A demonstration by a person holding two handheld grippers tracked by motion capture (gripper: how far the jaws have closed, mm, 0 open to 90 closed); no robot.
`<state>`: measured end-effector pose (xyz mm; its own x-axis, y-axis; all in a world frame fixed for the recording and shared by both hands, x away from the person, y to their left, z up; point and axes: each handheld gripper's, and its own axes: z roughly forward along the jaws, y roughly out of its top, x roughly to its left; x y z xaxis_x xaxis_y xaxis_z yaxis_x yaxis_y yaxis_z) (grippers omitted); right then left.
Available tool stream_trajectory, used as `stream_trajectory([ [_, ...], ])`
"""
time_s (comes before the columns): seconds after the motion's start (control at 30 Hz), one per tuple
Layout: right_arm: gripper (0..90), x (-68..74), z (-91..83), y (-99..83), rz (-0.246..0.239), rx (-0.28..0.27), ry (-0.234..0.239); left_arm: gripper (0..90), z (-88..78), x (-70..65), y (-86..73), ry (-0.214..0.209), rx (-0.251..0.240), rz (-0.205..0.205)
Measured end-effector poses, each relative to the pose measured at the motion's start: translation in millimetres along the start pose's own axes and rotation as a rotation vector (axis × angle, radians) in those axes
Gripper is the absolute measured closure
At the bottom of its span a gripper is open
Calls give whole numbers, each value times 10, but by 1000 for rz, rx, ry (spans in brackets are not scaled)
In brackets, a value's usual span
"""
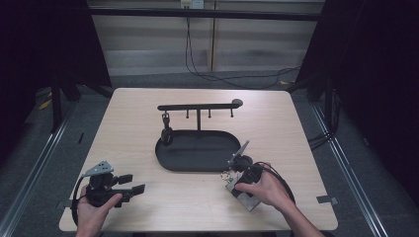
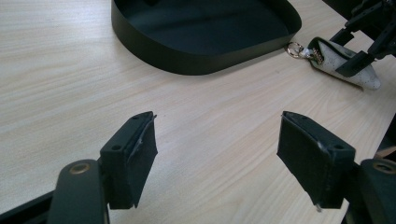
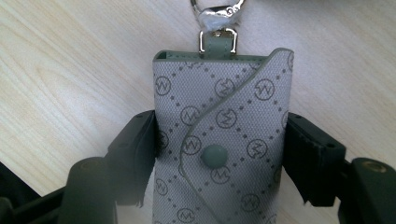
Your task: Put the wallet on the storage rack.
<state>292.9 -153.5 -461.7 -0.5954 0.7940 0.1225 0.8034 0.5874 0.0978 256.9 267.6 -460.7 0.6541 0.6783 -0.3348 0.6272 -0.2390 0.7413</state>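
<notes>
The right gripper [image 3: 219,154] has its two black jaws closed on the sides of a grey key pouch [image 3: 222,140], so the pouch is held across its short width. The long axis of the pouch runs straight away from this gripper, and the silver clasp [image 3: 217,14] is at the far end, free of the jaws. In the high view the pouch [image 1: 228,174] lies low over the desk [image 1: 138,123], just beside the near right edge of the black oval tray [image 1: 197,165]. The hook stand [image 1: 197,106] rises at the back of the tray, so the hooks lie beyond the pouch, forward and to the left, and the clasp end points roughly that way already. The right hand [image 1: 264,190] is clearly the nearer one. The left gripper [image 2: 219,154] stands wide open with nothing between the jaws, well apart at the near left of the desk
</notes>
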Motion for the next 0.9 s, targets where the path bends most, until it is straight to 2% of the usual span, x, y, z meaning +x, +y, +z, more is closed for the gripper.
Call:
stream_trajectory([
  [0.2,335,-26,-60,15,5,-4,-11,269,-10,5,14,1,7,17],
  [0.4,337,-36,-136,22,7,-18,-8,243,-2,21,20,-1,10,2],
  [0.57,338,-52,-228,33,10,-17,-1,203,-19,48,25,14,2,-14],
  [0.9,338,-66,-368,55,0,-19,-1,185,-14,54,24,8,6,-9],
])
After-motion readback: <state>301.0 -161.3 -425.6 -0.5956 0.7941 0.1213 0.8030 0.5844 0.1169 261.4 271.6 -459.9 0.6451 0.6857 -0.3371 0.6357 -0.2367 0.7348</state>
